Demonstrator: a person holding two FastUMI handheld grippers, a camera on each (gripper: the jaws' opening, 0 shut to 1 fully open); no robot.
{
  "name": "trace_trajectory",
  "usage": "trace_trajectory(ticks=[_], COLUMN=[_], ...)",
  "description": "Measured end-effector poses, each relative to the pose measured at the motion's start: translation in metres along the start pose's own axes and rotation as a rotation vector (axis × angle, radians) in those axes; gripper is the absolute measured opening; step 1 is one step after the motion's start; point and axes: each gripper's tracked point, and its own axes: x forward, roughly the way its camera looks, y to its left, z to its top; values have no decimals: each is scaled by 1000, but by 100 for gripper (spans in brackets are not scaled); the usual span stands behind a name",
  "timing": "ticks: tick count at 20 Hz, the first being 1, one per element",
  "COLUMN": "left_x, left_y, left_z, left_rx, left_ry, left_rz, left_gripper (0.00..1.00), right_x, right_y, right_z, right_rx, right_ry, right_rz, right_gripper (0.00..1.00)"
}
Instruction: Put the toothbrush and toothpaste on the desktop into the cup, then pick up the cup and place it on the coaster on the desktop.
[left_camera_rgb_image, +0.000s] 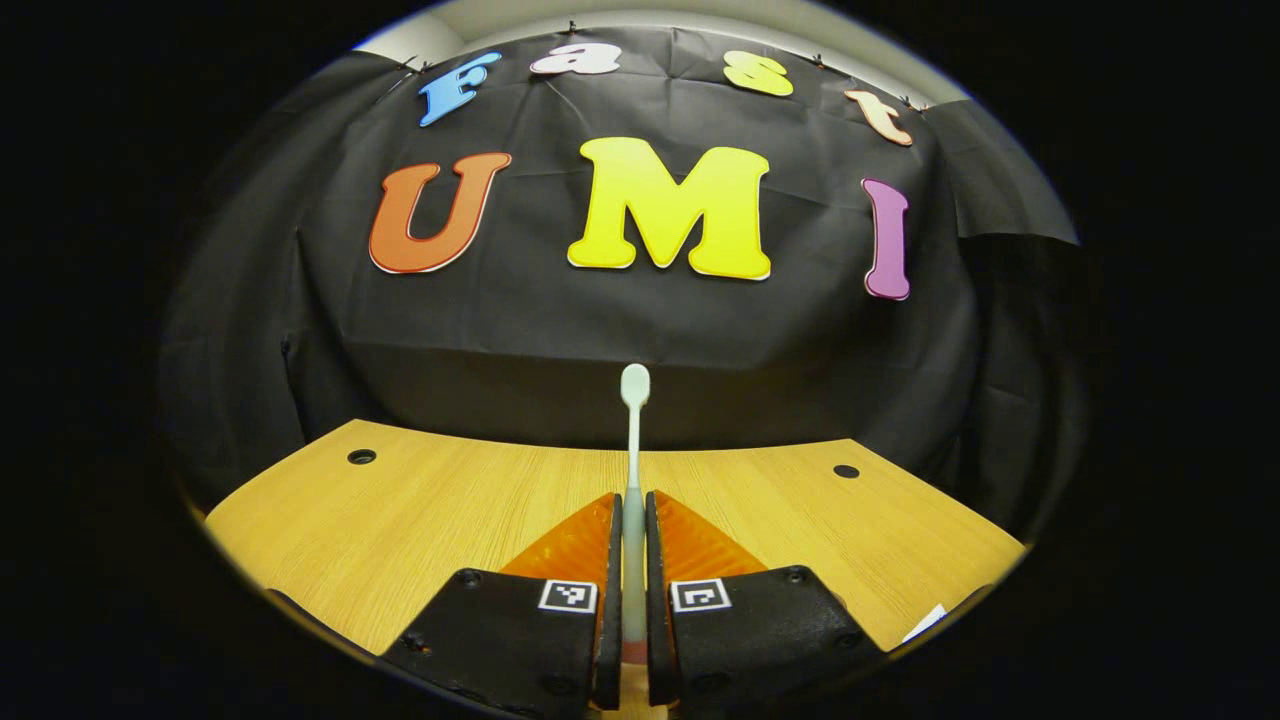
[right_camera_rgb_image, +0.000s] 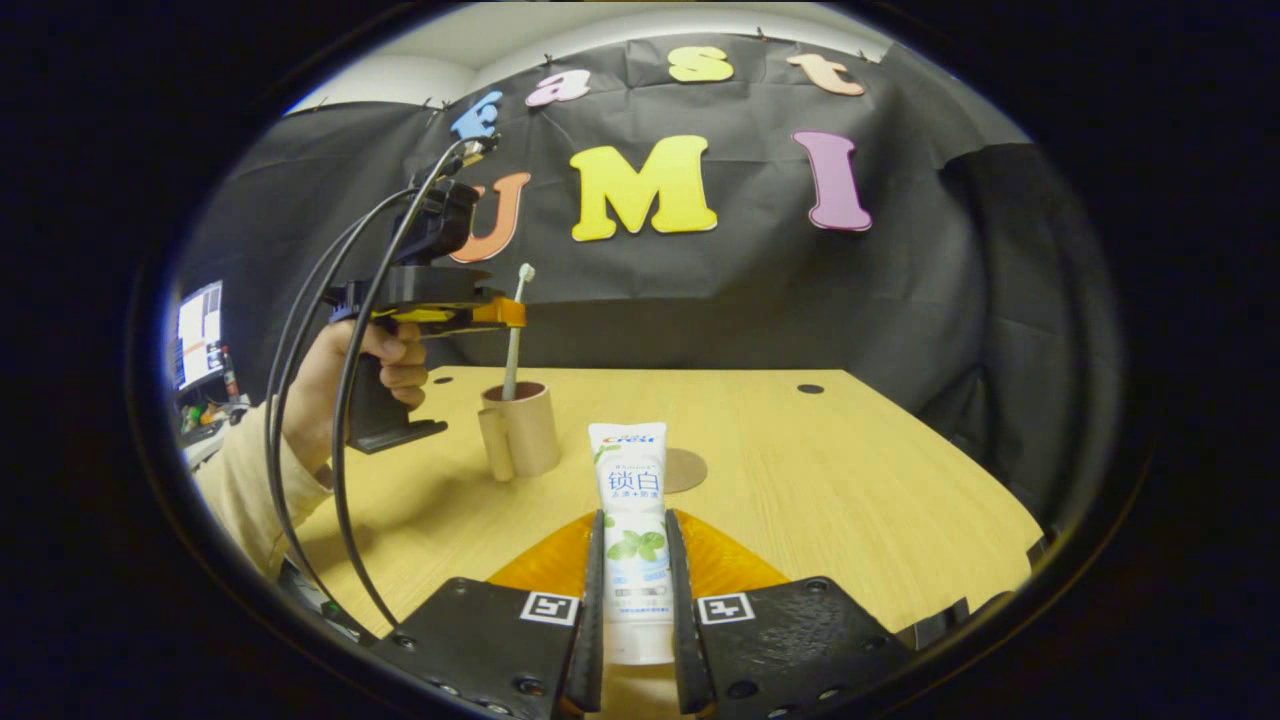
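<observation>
Above the cup (right_camera_rgb_image: 521, 428), the toothbrush (right_camera_rgb_image: 514, 335) stands nearly upright, its lower end inside the cup's mouth and its head pointing up in front of the black cloth wall (right_camera_rgb_image: 900, 270). The left gripper (right_camera_rgb_image: 500, 312) pinches the toothbrush partway along the handle, as the right gripper view shows; a hand (right_camera_rgb_image: 360, 375) holds that gripper by its grip, and black cables (right_camera_rgb_image: 330, 400) loop down from it toward a light sleeve (right_camera_rgb_image: 240, 490). In the left gripper view, the left gripper (left_camera_rgb_image: 633, 600) has both fingers pressed against the toothbrush (left_camera_rgb_image: 634, 440), whose handle runs up between them to the head above the far edge of the table.

The cup stands upright on the wooden table (right_camera_rgb_image: 850, 480), toward its left part in the right gripper view, with its handle facing the camera side. The round coaster (right_camera_rgb_image: 685, 469) lies flat on the table just right of the cup and apart from it.

The right gripper (right_camera_rgb_image: 637, 600) clamps the toothpaste (right_camera_rgb_image: 632, 520) between both fingers. The tube points forward, its flat sealed end toward the coaster.

A monitor (right_camera_rgb_image: 200, 335) sits at the far left, beyond the table.
</observation>
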Motion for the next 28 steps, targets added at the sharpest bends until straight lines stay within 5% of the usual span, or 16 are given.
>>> trace_trajectory(ticks=[3, 4, 5, 6, 8, 13, 22, 28], left_x=[-10, -16, -21, -25, -35, -72, -143, -165], left_y=[-17, -19, -18, -16, -10, 7, 40, 68], left_z=[-3, -1, 1, 6, 4, -9, -58, -73], left_rx=[-20, -8, 13, 42, 64, 10, -35, -113], left_ry=[26, 16, -2, -19, -27, -4, -8, 0], left_rz=[-77, -91, -88, -74, -45, -3, 42, 54], left_gripper=[17, 26, 41, 77, 100, 100, 100, 99], right_x=[-1, -1, -2, -2, -3, 0, 61, 118], right_y=[0, 0, 0, 0, 2, 16, 95, 137], right_z=[3, 3, 4, 4, 6, 35, 159, 175], right_rx=[-3, -5, -7, -8, -9, 2, 90, 126], right_ry=[-2, -6, -8, -10, -13, -50, -211, -217], right_rz=[-4, -5, -4, -6, 4, 42, 204, 211], right_gripper=[29, 29, 29, 27, 26, 31, 30, 33])
